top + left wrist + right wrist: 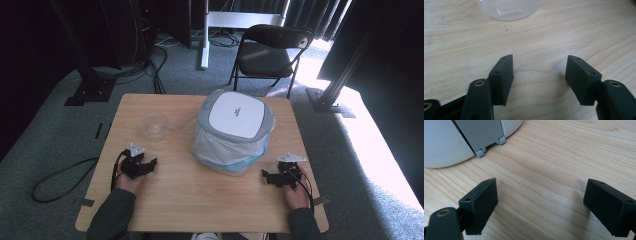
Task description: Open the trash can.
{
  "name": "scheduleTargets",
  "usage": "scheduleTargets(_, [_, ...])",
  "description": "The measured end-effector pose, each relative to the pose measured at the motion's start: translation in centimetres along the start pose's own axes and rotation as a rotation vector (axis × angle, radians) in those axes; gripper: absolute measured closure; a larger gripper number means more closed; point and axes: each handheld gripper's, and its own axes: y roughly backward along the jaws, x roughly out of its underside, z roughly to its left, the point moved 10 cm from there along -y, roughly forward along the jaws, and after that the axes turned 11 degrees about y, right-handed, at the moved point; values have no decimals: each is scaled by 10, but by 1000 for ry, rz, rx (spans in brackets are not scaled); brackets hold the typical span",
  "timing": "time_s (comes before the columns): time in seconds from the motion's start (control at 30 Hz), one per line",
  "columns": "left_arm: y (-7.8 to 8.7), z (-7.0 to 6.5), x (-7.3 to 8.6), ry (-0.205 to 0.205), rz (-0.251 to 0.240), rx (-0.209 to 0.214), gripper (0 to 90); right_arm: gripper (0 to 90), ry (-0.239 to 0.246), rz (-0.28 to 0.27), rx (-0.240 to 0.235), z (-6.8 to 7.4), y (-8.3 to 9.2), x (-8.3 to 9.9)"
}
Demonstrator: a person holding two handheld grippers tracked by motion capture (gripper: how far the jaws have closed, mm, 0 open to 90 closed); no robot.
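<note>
Taking the bin (235, 131) at the table's (200, 200) middle as landmark: the clear bowl (153, 126) sits well to its left. The left gripper (144, 166), nearer the person than the bowl, is released with nothing between its jaws. The right gripper (270, 177), just right of the bin's base, is released too, gripping nothing.

Hard daylight pours in at the upper right of the high view, bleaching the carpet (370, 140) to near white, while the upper left sinks into black. The table (200, 200) is evenly lit but soft and grainy. In the 2 gripper views the light is flat; wood grain reads sharp mid-frame, the near jaws blur slightly and cast faint shadows.
</note>
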Motion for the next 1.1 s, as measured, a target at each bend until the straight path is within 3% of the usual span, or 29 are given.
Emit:
scheduleTargets(0.37, [1,-3,2,-18,15,15,354,113,1,0,-1,0,0,0])
scheduleTargets(0.43, [1,-2,2,-13,14,7,375,113,1,0,-1,0,0,0])
scheduleTargets(0.77, [6,-6,-1,25,3,69,439,113,1,0,-1,0,0,0])
scheduleTargets(0.97, [9,-12,-5,4,7,102,458,113,2,0,-1,0,0,0])
scheduleTargets(1.1, [13,-19,-9,-35,-6,126,473,113,0,-1,1,0,0,0])
